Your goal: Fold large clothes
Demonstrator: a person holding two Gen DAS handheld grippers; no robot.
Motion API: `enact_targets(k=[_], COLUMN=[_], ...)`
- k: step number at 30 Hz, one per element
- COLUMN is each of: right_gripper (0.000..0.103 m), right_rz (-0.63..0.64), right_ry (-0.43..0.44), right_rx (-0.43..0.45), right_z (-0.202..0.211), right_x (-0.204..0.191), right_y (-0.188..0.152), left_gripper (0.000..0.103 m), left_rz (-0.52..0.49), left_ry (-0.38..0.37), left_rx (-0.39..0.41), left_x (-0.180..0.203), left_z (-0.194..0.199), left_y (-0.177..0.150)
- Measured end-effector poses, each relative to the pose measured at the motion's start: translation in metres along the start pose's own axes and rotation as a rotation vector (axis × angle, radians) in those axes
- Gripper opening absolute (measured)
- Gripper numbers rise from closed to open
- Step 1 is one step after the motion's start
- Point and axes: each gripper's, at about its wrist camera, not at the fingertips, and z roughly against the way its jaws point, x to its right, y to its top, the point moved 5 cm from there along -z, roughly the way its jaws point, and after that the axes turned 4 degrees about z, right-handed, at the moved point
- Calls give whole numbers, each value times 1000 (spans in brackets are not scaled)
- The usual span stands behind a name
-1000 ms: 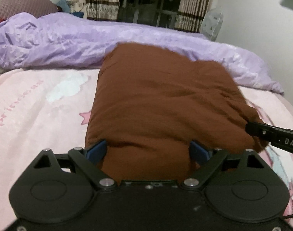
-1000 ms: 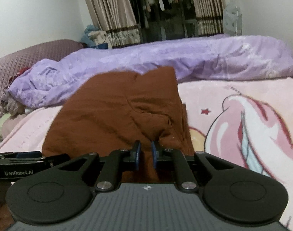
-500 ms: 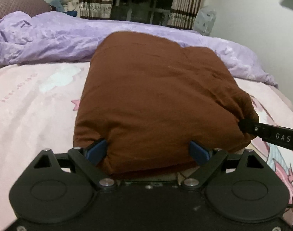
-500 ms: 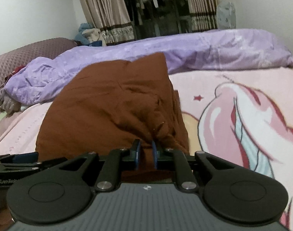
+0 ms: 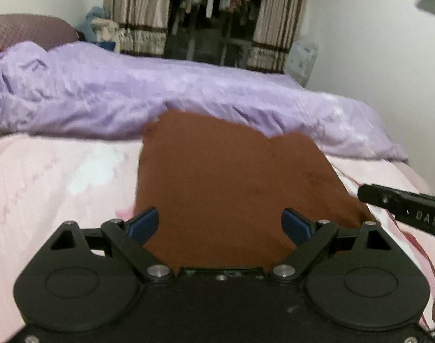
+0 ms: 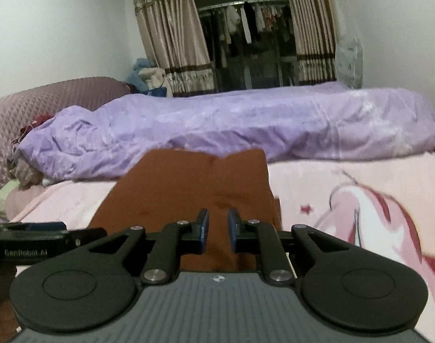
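Observation:
A brown garment [image 5: 226, 183] lies folded flat on the pink bed sheet [image 5: 60, 177]; it also shows in the right wrist view [image 6: 194, 188]. My left gripper [image 5: 220, 224] is wide open over the garment's near edge, one blue pad on each side of it. My right gripper [image 6: 218, 227] sits at the garment's near right part with its jaws a narrow gap apart; brown cloth shows in the gap, and a grip cannot be told. The right gripper's side [image 5: 403, 210] shows at the right of the left wrist view. The left gripper's side [image 6: 40, 238] shows at the left of the right wrist view.
A crumpled purple quilt [image 6: 231, 128] lies across the far side of the bed. A quilted mauve headboard [image 6: 31, 108] stands at the left. Curtains [image 6: 174, 34] and hanging clothes are behind. A fan [image 6: 349, 60] stands at the far right. The pink sheet has a cartoon print [image 6: 374, 214].
The garment's near end, raised and bulging half a second ago, now lies flat. Both grippers have pulled back and tilted up. The right jaws have opened slightly.

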Motion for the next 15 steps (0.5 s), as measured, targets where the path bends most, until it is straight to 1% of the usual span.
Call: enact_targets(k=[3, 6, 9, 11, 13, 15], right_gripper=[19, 19, 19, 19, 19, 18], right_rz=[-6, -20, -19, -23, -25, -22], right_ry=[-2, 0, -15, -26, -30, -31], right_rx=[-12, -62, -122, -151, -171, -182], right_z=[-21, -45, -64, -74, -80, -84], right_x=[-1, -1, 0, 3, 5, 6], right_y=[12, 12, 1, -9, -18, -25], left_gripper=[93, 93, 92, 92, 92, 92], left_rz=[13, 27, 51, 25, 0, 15], left_ry=[7, 25, 9, 26, 27, 26], left_rx=[-6, -54, -106, -105, -100, -96], left_x=[-3, -7, -10, -6, -4, -6], left_z=[-19, -44, -63, -69, -71, -72], left_y=[17, 20, 13, 6, 3, 1])
